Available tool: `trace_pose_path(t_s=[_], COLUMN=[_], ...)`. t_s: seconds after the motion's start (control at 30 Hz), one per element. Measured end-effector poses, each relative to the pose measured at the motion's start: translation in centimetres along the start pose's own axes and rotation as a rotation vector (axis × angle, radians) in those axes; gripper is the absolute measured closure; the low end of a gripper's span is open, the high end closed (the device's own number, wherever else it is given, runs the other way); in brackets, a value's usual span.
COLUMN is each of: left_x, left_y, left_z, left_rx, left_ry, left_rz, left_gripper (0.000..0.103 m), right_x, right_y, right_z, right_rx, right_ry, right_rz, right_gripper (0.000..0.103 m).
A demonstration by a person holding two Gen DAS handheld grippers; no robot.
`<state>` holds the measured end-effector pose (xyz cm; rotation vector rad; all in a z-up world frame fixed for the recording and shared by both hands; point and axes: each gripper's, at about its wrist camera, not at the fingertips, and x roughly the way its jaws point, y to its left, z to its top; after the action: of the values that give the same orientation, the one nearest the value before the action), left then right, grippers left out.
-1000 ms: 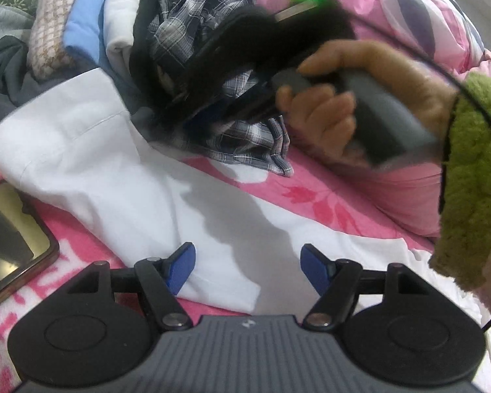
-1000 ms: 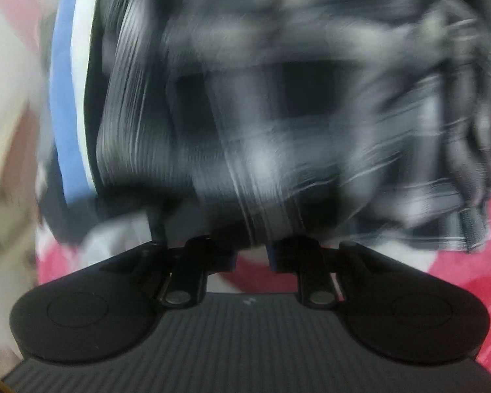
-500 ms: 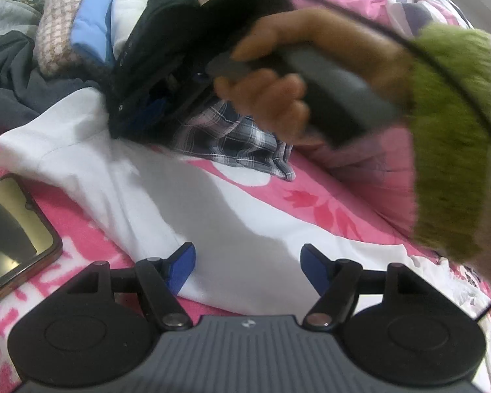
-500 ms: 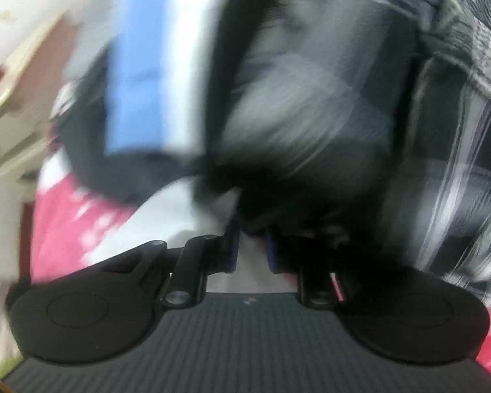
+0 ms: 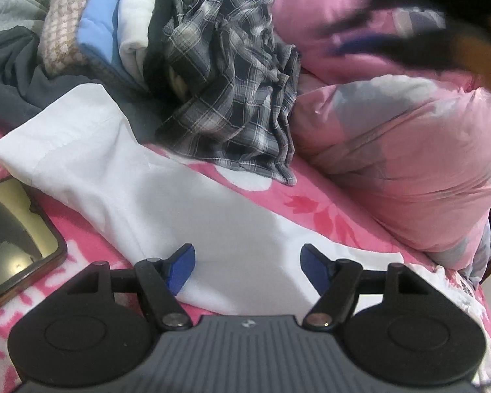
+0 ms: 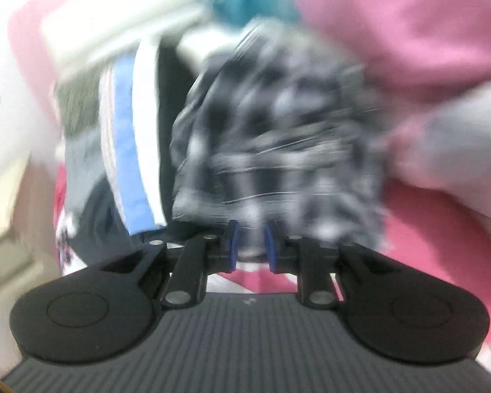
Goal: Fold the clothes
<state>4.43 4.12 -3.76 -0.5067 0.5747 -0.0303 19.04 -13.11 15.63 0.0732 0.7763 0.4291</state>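
At the far left of the left camera's view, a phone point(image 5: 14, 239) lay face up on the pink flowered bed point(image 5: 314, 209). Beside it a white garment point(image 5: 121, 177) stretched flat across the bed, running under the left tongs point(image 5: 248, 268), whose blue tips were spread wide and held nothing, just as they had been a second before.

Farther back, in the middle, a stack of folded clothes point(image 5: 114, 26) leaned beside a crumpled plaid shirt point(image 5: 235, 98), which rested in a heap against a pink quilt point(image 5: 409, 163).

The change was on the right: half a second earlier the right hand and its tool had been down at the plaid shirt; now they were only a dark blur at the top right corner, well apart from it. In the right camera's blurred view, the right tongs point(image 6: 249, 245) were slightly parted and empty, with the plaid shirt point(image 6: 278, 144) ahead of them.

The shirt seemed to have been let go unfolded, so folding still lay ahead.
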Motion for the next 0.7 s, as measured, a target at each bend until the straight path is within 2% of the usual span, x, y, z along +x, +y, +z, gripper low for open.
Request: trace_pose_path(t_s=[0.1, 0.17, 0.33, 0.43, 0.53, 0.7], left_x=[-0.3, -0.6, -1.2, -1.1, -1.0, -0.9], left_y=[0.1, 0.0, -1.3, -2.3, -3.2, -4.8], left_z=[0.3, 0.3, -0.6, -1.4, -2.1, -3.3], left_rx=[-0.014, -0.013, 0.061, 0.126, 0.190, 0.297], left_ry=[0.004, 0.009, 0.042, 0.080, 0.119, 0.182], left_rz=[-0.004, -0.021, -0.081, -0.120, -0.159, -0.223], left_gripper=[0.030, 0.030, 0.029, 0.027, 0.026, 0.026], right_x=[-9.1, -14.7, -27.6, -33.3, -35.1, -30.9], right_y=[-2.4, -3.4, -2.2, -0.9, 0.6, 0.4], right_z=[-3.2, -6.8, -16.8, -23.0, -28.2, -36.0], right_rx=[0.119, 0.212, 0.426, 0.525, 0.565, 0.647], right_ry=[-0.126, -0.210, -0.418, -0.533, -0.576, -0.461], right_rz=[-0.090, -0.149, -0.215, -0.256, -0.317, -0.411], right_gripper=[0.086, 0.086, 0.086, 0.085, 0.084, 0.083])
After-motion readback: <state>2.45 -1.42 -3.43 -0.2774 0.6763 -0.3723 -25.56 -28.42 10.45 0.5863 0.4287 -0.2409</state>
